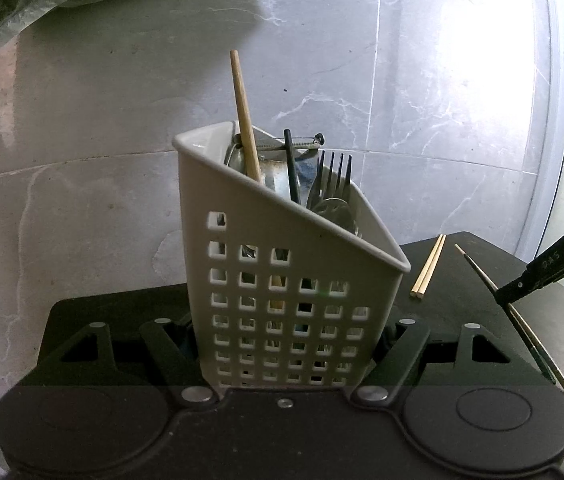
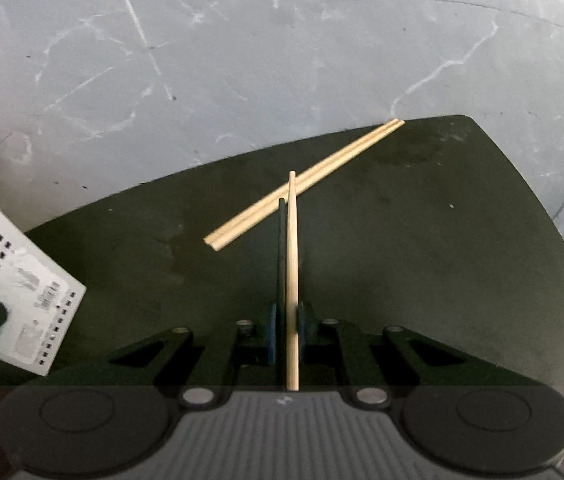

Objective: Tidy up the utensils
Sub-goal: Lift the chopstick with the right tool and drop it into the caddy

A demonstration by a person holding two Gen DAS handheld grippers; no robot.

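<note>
1. Utensils: forks (image 1: 335, 176), a wooden chopstick (image 1: 245, 120) and a dark one stand handle-down in the white perforated caddy (image 1: 282, 300), on the black mat (image 2: 421, 240).
2. Left gripper (image 1: 285, 344) has its fingers closed against the caddy's lower walls, likely steadying it for loading.
3. Right gripper (image 2: 287, 320) is pinched nearly closed on a wooden chopstick and a black chopstick (image 2: 281, 248), held lengthwise along the fingers.
4. Loose wooden pair (image 2: 305, 182) lies flat on the mat, just beside the caddy, not yet sorted.
</note>
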